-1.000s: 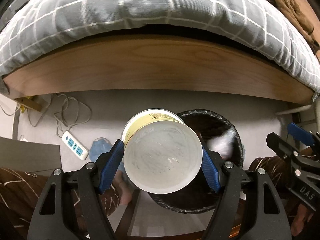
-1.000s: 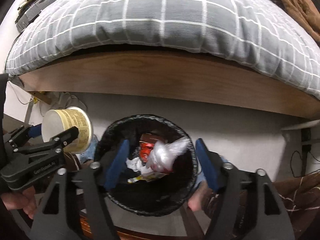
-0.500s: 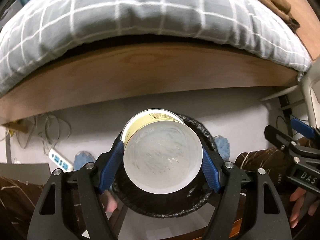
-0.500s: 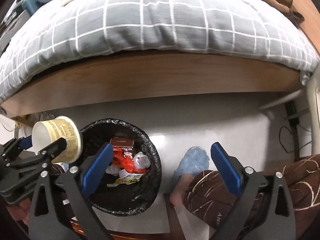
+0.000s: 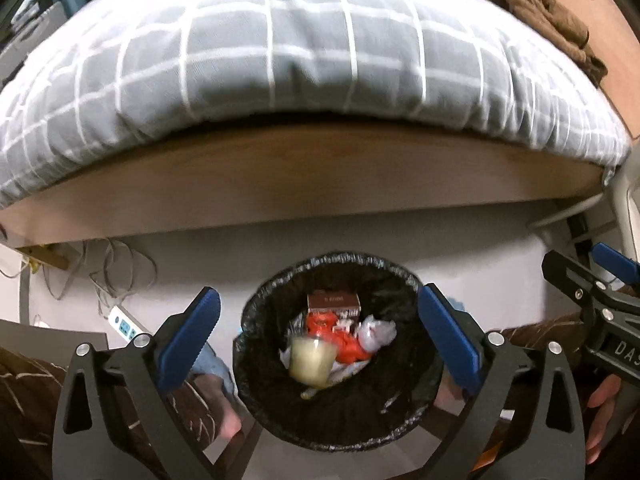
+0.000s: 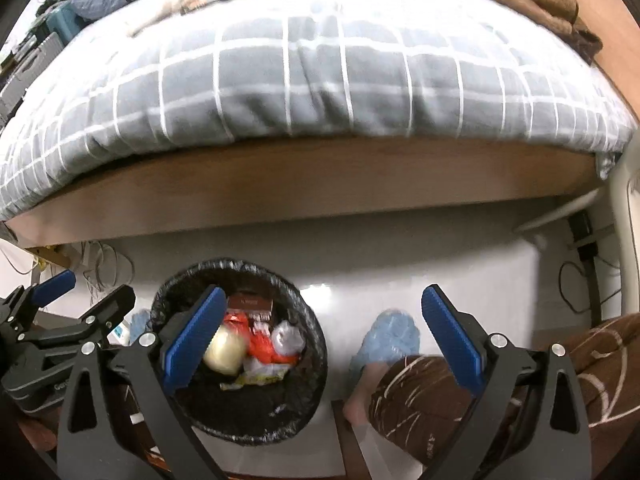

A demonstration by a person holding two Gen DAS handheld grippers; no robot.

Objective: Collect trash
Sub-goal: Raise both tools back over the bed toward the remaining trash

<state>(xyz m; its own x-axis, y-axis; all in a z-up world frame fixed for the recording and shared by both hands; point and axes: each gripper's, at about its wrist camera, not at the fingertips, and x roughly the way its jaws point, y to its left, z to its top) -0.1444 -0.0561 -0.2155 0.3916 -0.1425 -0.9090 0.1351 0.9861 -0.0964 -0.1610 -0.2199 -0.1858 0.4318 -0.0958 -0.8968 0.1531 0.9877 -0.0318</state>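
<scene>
Left gripper (image 5: pixel 316 332) sits above the trash bin (image 5: pixel 404 280), pointing steeply down, fingers spread wide with nothing between them; its jaws have just been opening. The pale yellow cup (image 5: pixel 312 362) is clear of the pads and inside the bin, blurred, on or just above the other trash: a brown carton (image 5: pixel 333 302) at the far side, red wrappers (image 5: pixel 352 350) in the middle, a crumpled clear plastic bag (image 5: pixel 376 332) to the right. The bin has a black liner folded over its rim and stands on the grey floor (image 5: pixel 380 240) in front of the wooden bed frame (image 5: pixel 304 176), with a grey checked duvet (image 5: pixel 304 60) hanging over the edge above. Right gripper (image 6: pixel 320 336) is off to the right of the bin, also aimed down, fingers fully apart and empty; its jaws have also been opening. In the right wrist view its left pad overlaps the bin's near-left edge, and the right pad is over floor near a blue slipper (image 6: pixel 390 338) and a leg in brown patterned trousers (image 6: pixel 424 400). A white power strip (image 5: pixel 125 322) and loose cables (image 5: pixel 108 268) lie on the floor left of the bin. Brown clothing (image 5: pixel 544 20) is bunched on the bed, top right.
</scene>
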